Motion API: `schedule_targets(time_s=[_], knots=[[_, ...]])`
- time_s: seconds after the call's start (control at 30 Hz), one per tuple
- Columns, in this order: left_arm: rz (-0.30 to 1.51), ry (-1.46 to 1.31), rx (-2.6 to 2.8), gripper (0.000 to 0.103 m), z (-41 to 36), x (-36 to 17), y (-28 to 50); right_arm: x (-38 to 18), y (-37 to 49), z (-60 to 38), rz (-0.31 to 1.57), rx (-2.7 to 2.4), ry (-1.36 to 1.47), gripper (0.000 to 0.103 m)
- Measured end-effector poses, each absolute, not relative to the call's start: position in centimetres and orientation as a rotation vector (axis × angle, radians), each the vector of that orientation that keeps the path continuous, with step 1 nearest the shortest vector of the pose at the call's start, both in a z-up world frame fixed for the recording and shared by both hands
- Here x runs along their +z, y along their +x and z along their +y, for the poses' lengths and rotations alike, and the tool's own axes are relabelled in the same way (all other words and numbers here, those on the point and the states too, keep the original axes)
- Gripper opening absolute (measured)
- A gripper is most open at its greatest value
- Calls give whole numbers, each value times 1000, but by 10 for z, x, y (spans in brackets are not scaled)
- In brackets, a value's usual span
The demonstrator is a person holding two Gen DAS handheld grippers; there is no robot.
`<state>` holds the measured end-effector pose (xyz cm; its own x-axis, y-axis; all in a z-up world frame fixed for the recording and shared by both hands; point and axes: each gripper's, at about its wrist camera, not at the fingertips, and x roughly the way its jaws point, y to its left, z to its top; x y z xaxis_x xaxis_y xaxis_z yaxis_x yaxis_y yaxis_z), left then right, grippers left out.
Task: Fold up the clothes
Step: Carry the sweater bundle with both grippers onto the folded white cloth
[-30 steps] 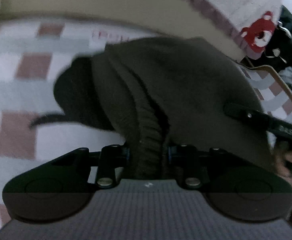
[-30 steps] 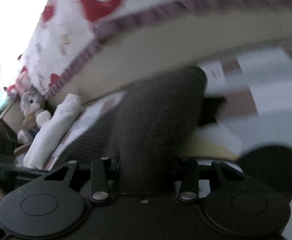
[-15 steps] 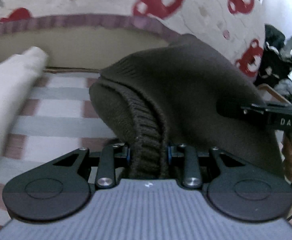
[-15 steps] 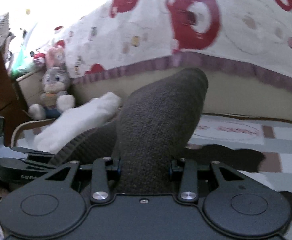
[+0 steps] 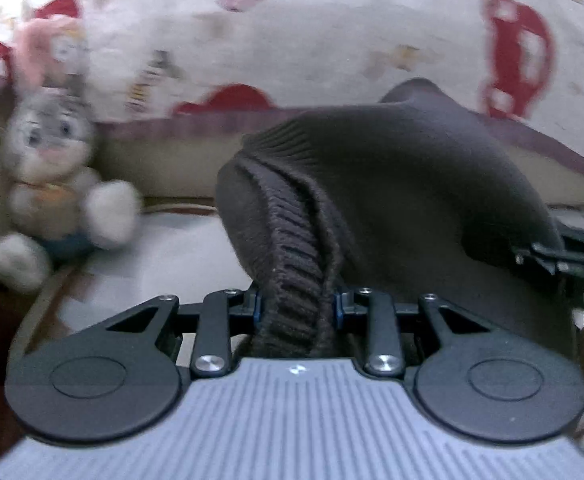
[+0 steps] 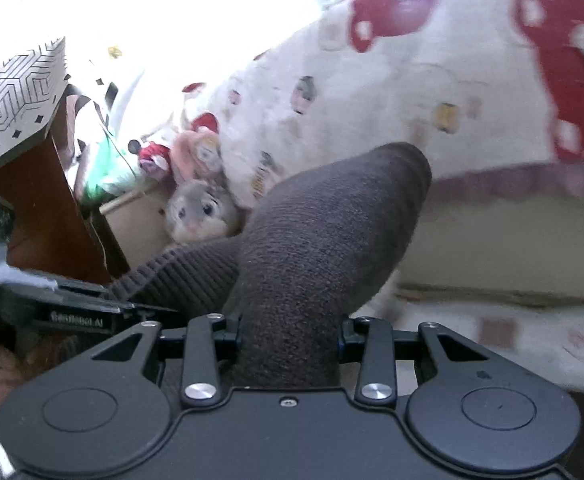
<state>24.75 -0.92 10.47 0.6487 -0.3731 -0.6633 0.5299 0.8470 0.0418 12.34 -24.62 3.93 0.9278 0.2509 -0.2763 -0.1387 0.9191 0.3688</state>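
**Desk:** What has changed since a second ago?

**Operator:** Both of my grippers have swung up and across with the garment. The checked bedsheet that filled the left wrist view has dropped away; the printed quilt [image 5: 292, 32] and a plush rabbit [image 5: 52, 184] now fill the background, blurred.

**Desk:** What are the grippers doing?

**Operator:** My left gripper [image 5: 295, 304] is clamped on the ribbed hem of the dark knit sweater [image 5: 392, 184], jaws narrow, knit bunched between them. My right gripper [image 6: 290, 332] is clamped on a thicker roll of the same sweater [image 6: 324, 240], jaws set wider around it.

**Desk:** Where is the sweater?

**Operator:** Off the bed, hanging between the two grippers. In the left view it runs rightward to the right gripper [image 5: 572, 264]; in the right view the ribbed edge runs leftward to the left gripper [image 6: 72, 312]. So its long axis lies gripper to gripper, and both hold it, neither nearer. The bedsheet [image 6: 512, 332] lies below and ahead.

**Desk:** And the next move?

**Operator:** I judge it a lay-down onto the sheet, spreading the hem flat, which depends on keeping that span taut.

**Desk:** Count?

**Operator:** One sweater, two grippers, one quilt, one grey rabbit, one pink plush [image 6: 196, 156] behind it.
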Motion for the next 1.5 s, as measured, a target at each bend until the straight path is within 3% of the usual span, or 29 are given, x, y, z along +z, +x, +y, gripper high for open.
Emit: schedule_targets(time_s=[0.13, 0.27, 0.43, 0.7, 0.83, 0.9, 0.93, 1.0, 1.03, 1.1, 1.17, 1.3, 1.5], knots=[[736, 307, -445, 30, 7, 114, 325, 36, 197, -227, 277, 256, 433, 42], [854, 203, -374, 30, 26, 58, 395, -7, 265, -215, 322, 273, 530, 43], [978, 135, -255, 31, 41, -16, 421, -82, 311, -199, 558, 213, 520, 44], [961, 76, -289, 38, 52, -16, 419, -99, 269, -227, 599, 285, 772, 73], [964, -3, -266, 40, 64, -15, 421, -120, 246, -215, 649, 383, 843, 77], [955, -53, -247, 34, 71, -4, 424, -122, 248, -201, 674, 394, 806, 81], [948, -54, -242, 28, 72, 2, 426, -115, 252, -192, 670, 395, 750, 78], [939, -3, -252, 19, 69, 15, 432, -98, 258, -181, 690, 429, 700, 34], [943, 24, -262, 6, 68, 19, 433, -89, 260, -182, 701, 463, 747, 31], [950, 33, -283, 4, 69, 22, 436, -83, 258, -193, 689, 554, 964, 19], [969, 87, -237, 5, 67, 13, 437, -89, 254, -197, 711, 603, 1108, 18], [940, 286, -198, 7, 48, -20, 414, -123, 248, -173, 881, 497, 964, 18], [861, 390, -126, 10, 49, -63, 382, -130, 238, -172, 832, 507, 908, 22]])
